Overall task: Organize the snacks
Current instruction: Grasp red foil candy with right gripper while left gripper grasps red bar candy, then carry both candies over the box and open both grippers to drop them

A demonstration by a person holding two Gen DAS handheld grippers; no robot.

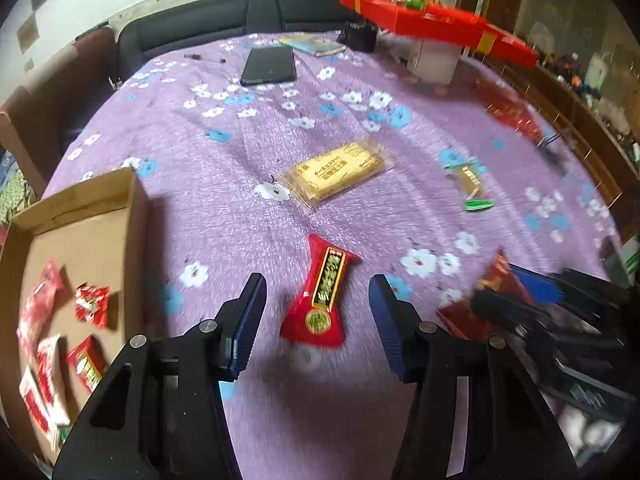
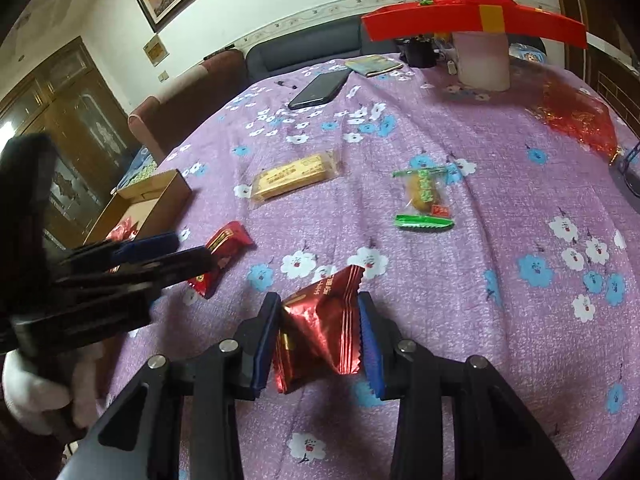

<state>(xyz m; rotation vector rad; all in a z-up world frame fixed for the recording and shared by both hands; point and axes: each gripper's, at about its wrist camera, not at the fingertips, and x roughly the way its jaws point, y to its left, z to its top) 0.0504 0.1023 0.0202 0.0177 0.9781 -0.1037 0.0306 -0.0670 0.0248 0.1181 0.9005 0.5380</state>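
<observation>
My left gripper (image 1: 318, 286) is open, its jaws on either side of a red snack packet with a gold label (image 1: 320, 300) lying on the purple floral cloth; the packet also shows in the right wrist view (image 2: 222, 254). My right gripper (image 2: 318, 304) is shut on a dark red foil snack packet (image 2: 320, 332), held just above the cloth; it shows at the right of the left wrist view (image 1: 504, 280). A yellow biscuit pack (image 1: 338, 172) and a green-ended snack (image 1: 472, 184) lie further out. A cardboard box (image 1: 80, 216) at the left holds several red snacks.
A black phone (image 1: 270, 66) and a booklet (image 1: 314, 44) lie at the far side of the table. A red box (image 1: 432, 24) rests on a white container (image 1: 434, 60) at the back right. A red foil bag (image 2: 576, 120) lies at the right edge. A sofa stands behind.
</observation>
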